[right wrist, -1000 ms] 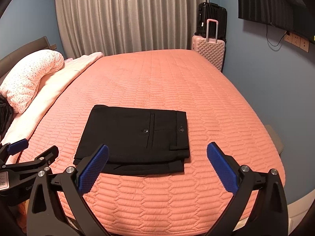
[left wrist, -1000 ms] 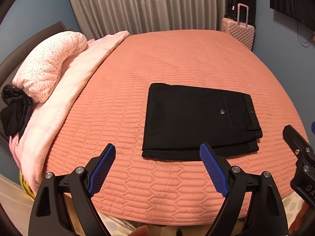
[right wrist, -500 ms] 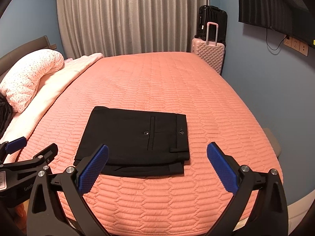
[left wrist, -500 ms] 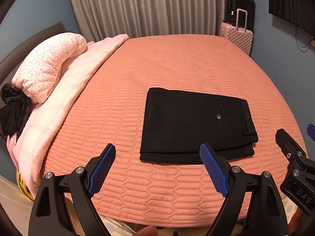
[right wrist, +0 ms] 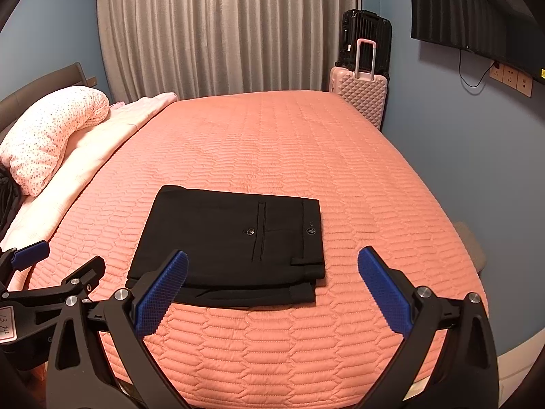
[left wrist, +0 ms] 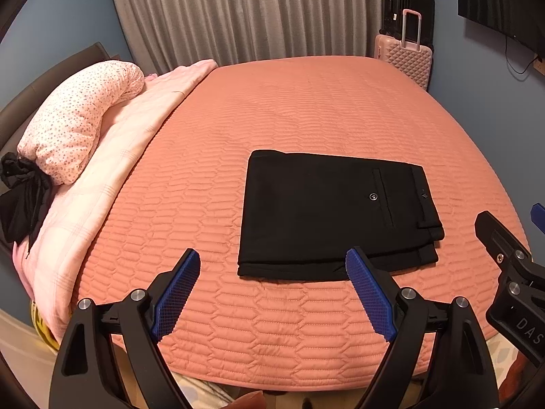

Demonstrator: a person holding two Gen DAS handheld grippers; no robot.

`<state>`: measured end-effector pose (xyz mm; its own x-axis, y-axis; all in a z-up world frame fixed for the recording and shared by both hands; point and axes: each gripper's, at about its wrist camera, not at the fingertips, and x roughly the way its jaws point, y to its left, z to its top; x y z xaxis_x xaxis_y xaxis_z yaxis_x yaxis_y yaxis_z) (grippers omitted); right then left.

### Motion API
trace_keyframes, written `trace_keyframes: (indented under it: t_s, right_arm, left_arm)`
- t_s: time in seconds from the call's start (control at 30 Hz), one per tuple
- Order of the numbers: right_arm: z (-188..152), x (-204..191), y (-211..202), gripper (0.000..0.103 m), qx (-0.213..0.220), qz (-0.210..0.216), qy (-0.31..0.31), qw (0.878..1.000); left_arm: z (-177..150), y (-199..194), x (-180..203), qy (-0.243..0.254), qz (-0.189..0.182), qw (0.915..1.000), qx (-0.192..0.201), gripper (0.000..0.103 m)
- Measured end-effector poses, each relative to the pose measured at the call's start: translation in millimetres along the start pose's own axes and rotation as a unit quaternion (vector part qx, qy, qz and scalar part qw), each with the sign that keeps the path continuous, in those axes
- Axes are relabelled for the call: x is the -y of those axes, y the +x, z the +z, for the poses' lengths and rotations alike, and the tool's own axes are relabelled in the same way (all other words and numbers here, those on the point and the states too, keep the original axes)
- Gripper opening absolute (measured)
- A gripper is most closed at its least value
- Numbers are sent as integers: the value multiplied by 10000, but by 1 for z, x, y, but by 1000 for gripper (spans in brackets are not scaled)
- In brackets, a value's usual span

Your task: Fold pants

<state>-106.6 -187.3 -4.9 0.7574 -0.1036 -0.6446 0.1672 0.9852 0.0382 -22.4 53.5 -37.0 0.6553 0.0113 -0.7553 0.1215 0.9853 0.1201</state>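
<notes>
Black pants (left wrist: 333,211) (right wrist: 231,242) lie folded into a flat rectangle on the salmon quilted bedspread (left wrist: 306,109), near its front edge, back pocket and button facing up, waistband to the right. My left gripper (left wrist: 272,289) hangs open above the bed's front edge, short of the pants and a little to their left, with nothing between its blue pads (left wrist: 175,294). My right gripper (right wrist: 272,286) is open too, held just before the pants' near edge, empty. Each gripper shows at the edge of the other's view.
A speckled pillow (left wrist: 78,122) and a pale pink blanket (left wrist: 112,170) lie along the bed's left side, with a black cloth bundle (left wrist: 20,197) beside them. A pink suitcase (right wrist: 359,97) and a black one (right wrist: 366,37) stand by the curtain. A dark screen (right wrist: 477,6) hangs on the right wall.
The left wrist view has shifted slightly, so the pants sit a little lower and further left in it. Both grippers remain open and the pants have not moved.
</notes>
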Motion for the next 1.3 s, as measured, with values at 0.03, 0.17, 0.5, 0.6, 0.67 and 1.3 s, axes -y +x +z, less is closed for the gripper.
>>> trace_keyframes:
  t_s: [0.03,0.17,0.5,0.6,0.67,1.3]
  right_arm:
    - [0,0,0,98,1,-7,6,10000]
    - [1,0,0,98,3,0,12,10000]
    - [0,1,-2,98,42,-4,39,10000]
    - [2,3,-1,98,37,-5,46,10000]
    - [3,3,0,98,27,22,46,10000]
    - [3,2,-3,98,45,8,38,10000]
  left_arm:
    - [0,0,0,8,-1,10000,11,86]
    - [0,-1,0,22,19,10000,22,86]
    - [1,-2,1,39,1,10000,14,86]
    - [0,-2,1,31,7,10000,-2,86]
    - [1,-2,0,23,8,10000,-4,86]
    - [0,-1,-8,12,-125,9999,-34,86]
